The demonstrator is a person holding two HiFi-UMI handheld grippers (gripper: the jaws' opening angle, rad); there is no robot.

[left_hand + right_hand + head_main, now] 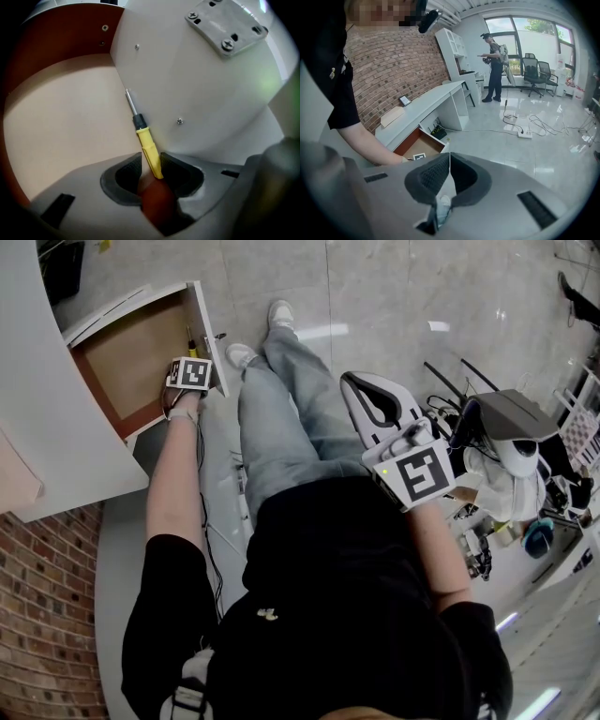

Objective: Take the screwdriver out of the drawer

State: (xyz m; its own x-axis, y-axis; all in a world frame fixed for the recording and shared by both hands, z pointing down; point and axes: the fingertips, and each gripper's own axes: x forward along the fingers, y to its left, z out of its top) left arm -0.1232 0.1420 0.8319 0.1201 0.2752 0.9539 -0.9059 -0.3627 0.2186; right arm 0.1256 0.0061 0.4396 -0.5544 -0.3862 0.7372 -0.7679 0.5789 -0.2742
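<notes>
The left tongs (150, 159) reach into the open, tan-floored wooden drawer (127, 367) of the long white desk (52, 427), at the upper left of the head view. In the left gripper view, their dark ribbed pads (133, 164) are closed narrowly on the rear of the slim yellow-handled screwdriver (146, 139). It sits at the lower middle of that frame. Its black collar and thin steel shaft point up the frame, just beside the drawer's white side wall (187, 84). The shaft tip is close to the corner where that wall meets the reddish-brown back wall.

The right tongs (449, 157) are held well apart from the drawer, at the centre right of the head view above the person's grey trouser leg (281, 409). Their pads are pressed together at the tips with nothing between them.
</notes>
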